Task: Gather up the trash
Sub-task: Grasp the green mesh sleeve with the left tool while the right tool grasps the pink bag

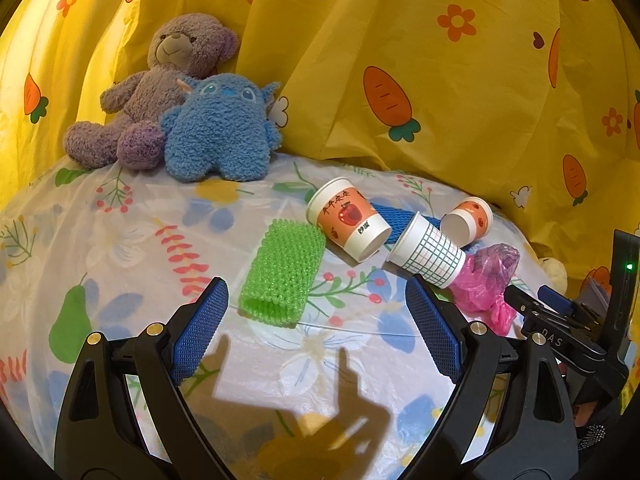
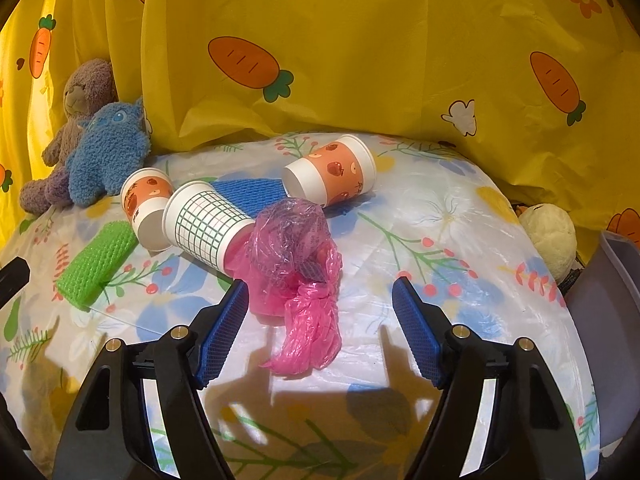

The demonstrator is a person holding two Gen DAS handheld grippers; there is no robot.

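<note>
Trash lies on a floral table cover. A green foam net sleeve [image 1: 282,270] [image 2: 96,262] lies just ahead of my open left gripper [image 1: 316,300]. Behind it lie an orange apple-print cup [image 1: 348,218] [image 2: 146,208], a white grid-print cup [image 1: 428,250] [image 2: 204,220], a blue foam net [image 1: 394,216] [image 2: 250,194] and a second orange cup [image 1: 468,222] [image 2: 330,170]. A crumpled pink plastic bag [image 1: 490,280] [image 2: 298,268] lies between the fingers of my open right gripper [image 2: 320,300], close to its left finger. Both grippers are empty.
A purple teddy bear [image 1: 160,88] [image 2: 76,116] and a blue plush [image 1: 224,128] [image 2: 108,148] sit at the back left against the yellow carrot-print curtain [image 1: 440,80]. A pale yellow plush [image 2: 550,236] and a grey bin [image 2: 612,300] are at the right edge.
</note>
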